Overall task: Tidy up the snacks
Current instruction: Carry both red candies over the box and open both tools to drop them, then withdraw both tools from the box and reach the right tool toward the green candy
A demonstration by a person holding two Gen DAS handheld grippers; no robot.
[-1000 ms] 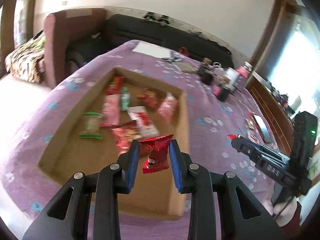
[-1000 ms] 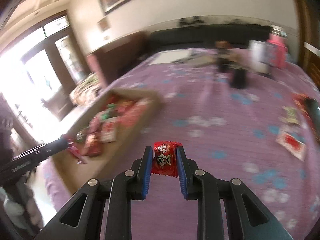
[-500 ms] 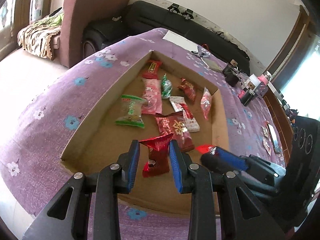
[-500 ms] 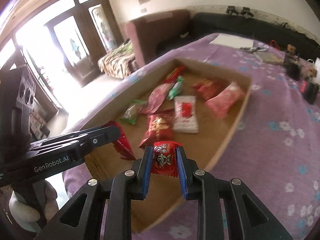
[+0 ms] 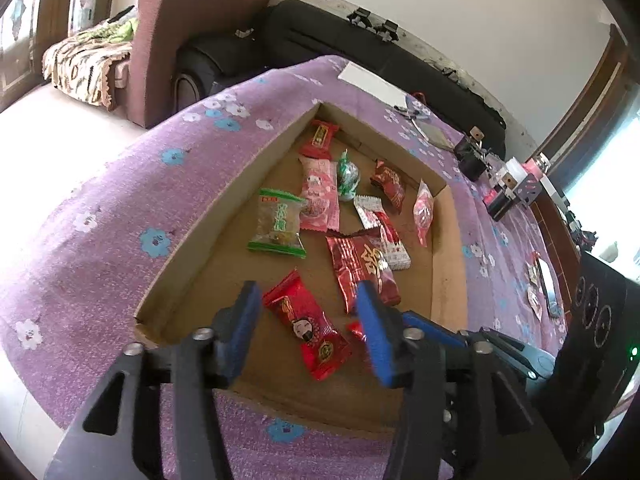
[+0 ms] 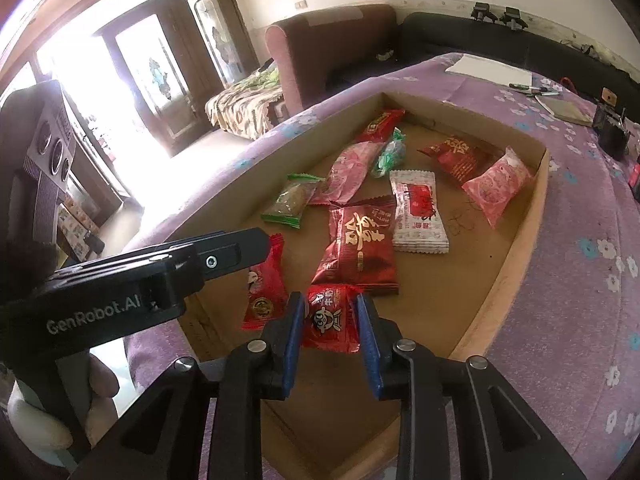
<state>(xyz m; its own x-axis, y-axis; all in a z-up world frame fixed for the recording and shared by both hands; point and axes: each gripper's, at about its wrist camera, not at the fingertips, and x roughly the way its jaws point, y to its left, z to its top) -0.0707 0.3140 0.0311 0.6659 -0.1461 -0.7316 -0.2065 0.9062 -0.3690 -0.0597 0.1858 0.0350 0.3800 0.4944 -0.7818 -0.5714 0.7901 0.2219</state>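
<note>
A shallow cardboard tray (image 5: pixel 224 216) (image 6: pixel 516 256) sits on the purple flowered cloth and holds several wrapped snacks. My left gripper (image 5: pixel 308 328) is open over the tray's near end; a red candy packet (image 5: pixel 308 326) (image 6: pixel 262 292) lies on the tray floor between its fingers. My right gripper (image 6: pixel 330 330) is shut on a small red candy packet (image 6: pixel 330 316) just above the tray's near end, beside the left gripper (image 6: pixel 224 252). The right gripper's fingers (image 5: pixel 432 324) show at the right of the left wrist view.
A green packet (image 5: pixel 278 224), pink packets (image 5: pixel 318 196) and a large red packet (image 5: pixel 360 268) lie further in the tray. Bottles and small items (image 5: pixel 508 184) stand at the table's far right. A sofa (image 5: pixel 192 40) and armchair sit behind the table.
My left gripper has opened and its red packet now lies in the tray. My right gripper has moved over the tray's near end, still holding its packet.
</note>
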